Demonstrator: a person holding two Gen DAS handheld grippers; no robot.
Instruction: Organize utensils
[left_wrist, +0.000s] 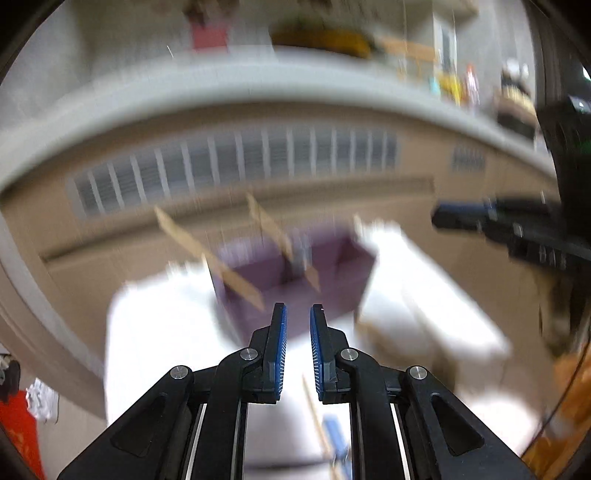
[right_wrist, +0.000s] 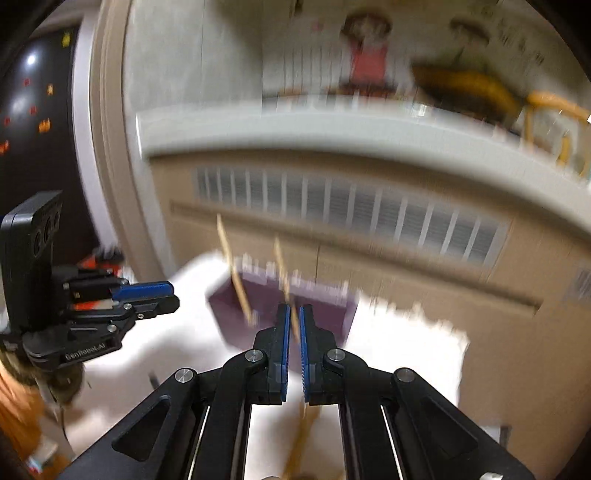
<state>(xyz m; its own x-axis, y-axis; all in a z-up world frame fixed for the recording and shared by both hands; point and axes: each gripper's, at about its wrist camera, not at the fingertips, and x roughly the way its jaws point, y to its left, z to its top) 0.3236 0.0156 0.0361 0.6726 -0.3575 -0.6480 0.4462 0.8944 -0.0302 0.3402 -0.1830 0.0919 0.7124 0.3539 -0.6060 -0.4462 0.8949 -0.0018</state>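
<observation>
Both views are blurred by motion. A purple organizer box (left_wrist: 295, 273) (right_wrist: 325, 317) stands on a white surface (left_wrist: 155, 332), with wooden utensils (left_wrist: 207, 254) leaning out of it. My right gripper (right_wrist: 293, 314) is shut on a thin wooden stick (right_wrist: 282, 266) just in front of the box; the stick runs up past the fingertips and down between the fingers. It also shows at the right edge of the left wrist view, right gripper (left_wrist: 443, 216). My left gripper (left_wrist: 298, 310) hovers close before the box, almost shut, with only a narrow slit and nothing between its tips. It appears at the left as left gripper (right_wrist: 162, 291).
Behind the box is a beige cabinet front with a slatted vent (left_wrist: 236, 162) (right_wrist: 347, 206) under a grey counter edge (left_wrist: 221, 85). A wooden stick with something blue (left_wrist: 332, 432) lies on the white surface below my left fingers. Orange fabric (right_wrist: 14, 406) is at the lower left.
</observation>
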